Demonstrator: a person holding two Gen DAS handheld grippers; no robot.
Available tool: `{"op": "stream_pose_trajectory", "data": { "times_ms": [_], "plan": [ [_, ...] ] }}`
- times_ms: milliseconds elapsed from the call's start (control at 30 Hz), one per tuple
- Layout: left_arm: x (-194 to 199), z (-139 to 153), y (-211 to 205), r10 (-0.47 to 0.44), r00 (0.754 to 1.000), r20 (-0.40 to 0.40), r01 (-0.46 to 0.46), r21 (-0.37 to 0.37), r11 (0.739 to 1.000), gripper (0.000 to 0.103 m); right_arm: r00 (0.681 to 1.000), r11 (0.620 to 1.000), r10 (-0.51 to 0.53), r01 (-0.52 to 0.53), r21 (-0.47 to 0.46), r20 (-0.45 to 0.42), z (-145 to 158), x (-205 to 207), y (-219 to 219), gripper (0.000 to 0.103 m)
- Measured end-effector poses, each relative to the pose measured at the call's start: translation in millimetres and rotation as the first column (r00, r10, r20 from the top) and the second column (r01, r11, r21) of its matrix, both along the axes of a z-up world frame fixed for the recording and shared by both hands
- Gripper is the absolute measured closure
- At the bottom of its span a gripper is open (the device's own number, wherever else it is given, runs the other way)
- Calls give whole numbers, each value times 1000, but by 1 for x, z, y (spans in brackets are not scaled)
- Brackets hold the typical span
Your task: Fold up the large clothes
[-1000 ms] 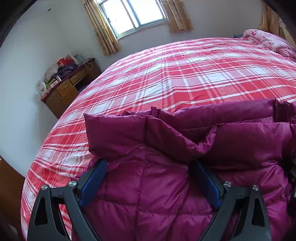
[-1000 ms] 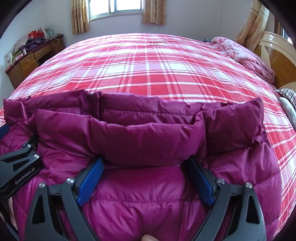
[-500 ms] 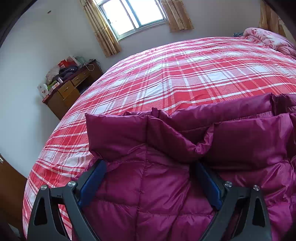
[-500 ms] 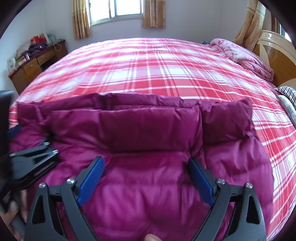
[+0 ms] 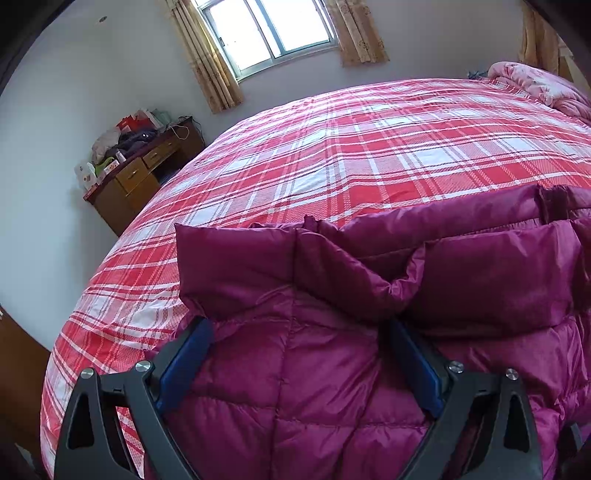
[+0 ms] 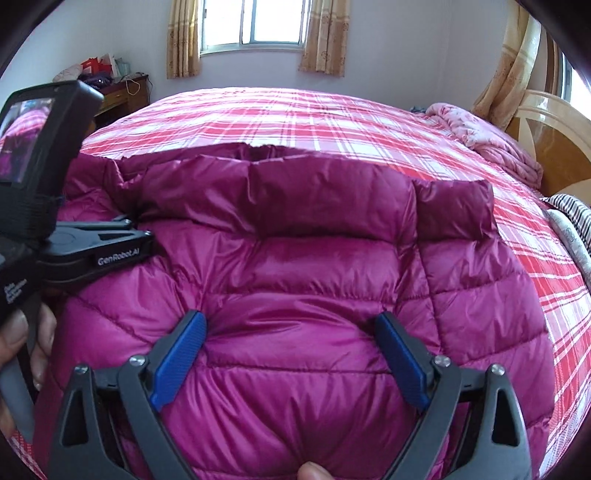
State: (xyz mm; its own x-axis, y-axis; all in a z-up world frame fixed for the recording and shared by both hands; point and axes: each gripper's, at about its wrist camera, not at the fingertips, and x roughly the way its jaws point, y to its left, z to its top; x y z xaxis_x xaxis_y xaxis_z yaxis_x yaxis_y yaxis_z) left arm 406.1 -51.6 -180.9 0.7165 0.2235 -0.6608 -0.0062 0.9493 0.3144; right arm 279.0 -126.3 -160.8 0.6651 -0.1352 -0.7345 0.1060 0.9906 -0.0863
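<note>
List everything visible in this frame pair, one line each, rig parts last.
Puffer jacket: one, magenta, lying on the bed's near side.
Bed cover: one, red and white plaid, over the whole bed.
Pink quilt: one, bunched at the headboard end.
Headboard: one, cream and wood, far right.
Wooden desk: one, brown, cluttered, against the wall.
Window: one, tan curtains.
Left claw: black, blue pads, open over the jacket.
Right claw: same, open.

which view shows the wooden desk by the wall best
The left wrist view: the wooden desk shows its front, drawers and cluttered top. In the right wrist view only a corner of it shows, the rest hidden behind the left gripper.
</note>
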Motion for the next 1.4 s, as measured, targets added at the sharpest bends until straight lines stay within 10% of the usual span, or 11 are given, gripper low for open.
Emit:
{"op": "stream_pose_trajectory", "data": {
  "times_ms": [200, 433, 1400],
  "plan": [
    [-34, 23, 29, 16, 1000, 16, -14, -121, 993, 6, 1000, 1000, 9, -9, 0, -5, 4, -6, -1, 7],
    [-105, 34, 78, 62, 994, 91, -53, -98, 994, 6, 1000, 999, 18, -18, -37, 4, -2, -15, 4, 7],
    [-195, 17, 141, 267, 963, 32, -243, -321, 915, 6, 997, 999, 15, -17, 32, 77, 6, -104, 18, 5]
  ]
}}
